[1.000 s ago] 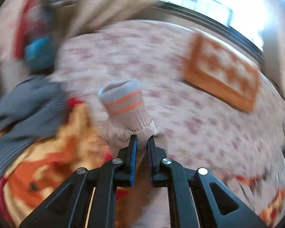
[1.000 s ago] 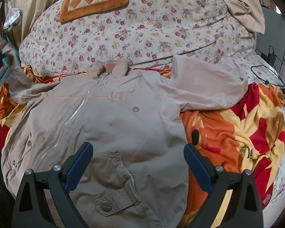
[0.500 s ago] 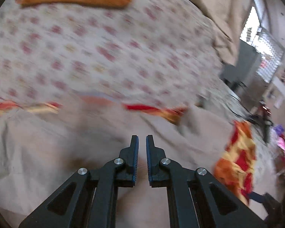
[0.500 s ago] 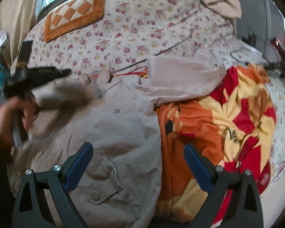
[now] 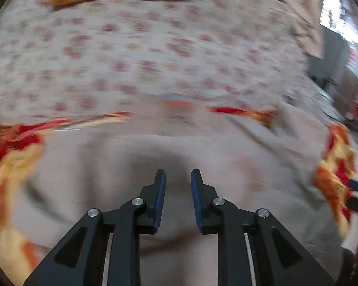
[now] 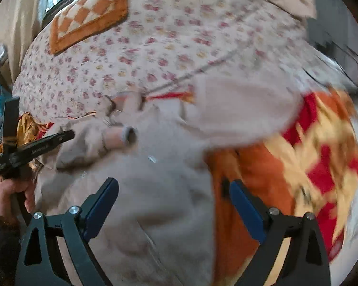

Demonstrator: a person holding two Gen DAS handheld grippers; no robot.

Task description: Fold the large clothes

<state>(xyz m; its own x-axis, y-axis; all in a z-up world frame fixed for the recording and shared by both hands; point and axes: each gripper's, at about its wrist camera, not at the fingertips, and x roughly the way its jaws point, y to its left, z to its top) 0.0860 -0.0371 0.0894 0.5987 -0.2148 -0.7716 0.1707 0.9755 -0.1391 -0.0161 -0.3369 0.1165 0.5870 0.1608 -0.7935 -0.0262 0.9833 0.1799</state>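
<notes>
A large beige zip jacket [image 6: 155, 186] lies front up on the bed. Its left sleeve with the grey-orange cuff [image 6: 128, 137] lies folded across the chest. Its other sleeve [image 6: 238, 109] spreads out to the right. My left gripper [image 5: 178, 178] is partly open and empty, just above the jacket body [image 5: 179, 143]; it also shows at the left of the right wrist view [image 6: 66, 134], just left of the folded sleeve. My right gripper [image 6: 174, 193] is wide open and empty above the jacket's lower front.
A red, orange and yellow blanket [image 6: 298, 166] lies under the jacket. Behind is a floral bedsheet [image 6: 167, 35] with an orange checked mat [image 6: 90, 14]. Cables and dark objects [image 6: 334, 47] sit off the bed's right side. Both views are motion-blurred.
My left gripper carried the cuffed sleeve across the jacket's chest, then opened and let it go. My right gripper stayed wide open and shifted its view a little.
</notes>
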